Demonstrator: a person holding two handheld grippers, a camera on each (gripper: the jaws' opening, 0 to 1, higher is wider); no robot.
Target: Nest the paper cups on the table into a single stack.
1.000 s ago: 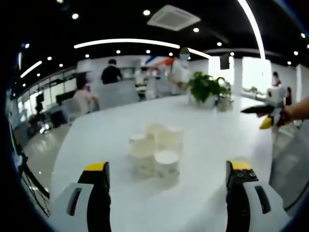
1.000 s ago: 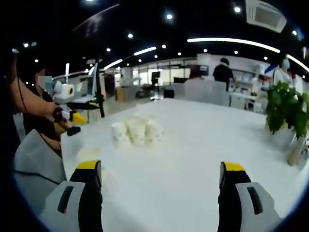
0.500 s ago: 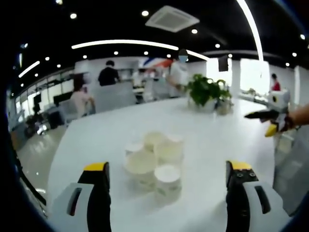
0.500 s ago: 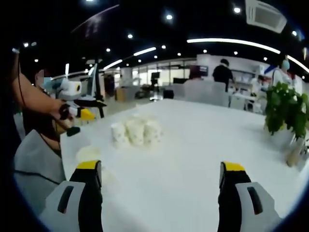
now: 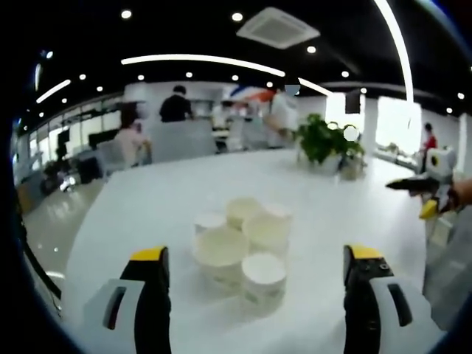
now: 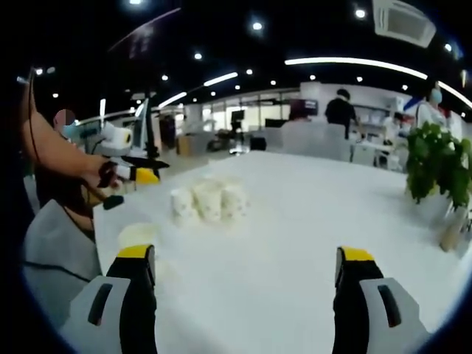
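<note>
The left gripper (image 5: 251, 295) is hovering wide open over clustered white paper cups (image 5: 243, 243) on the white table (image 5: 147, 214); the right gripper (image 6: 247, 295) is gaping, empty.

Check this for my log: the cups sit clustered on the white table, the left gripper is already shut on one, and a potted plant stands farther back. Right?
Not quite. In the left gripper view the left gripper is open, its fingers spread either side of the paper cups, gripping none. The rest holds: the cups are clustered on the white table and the potted plant stands farther back.
</note>
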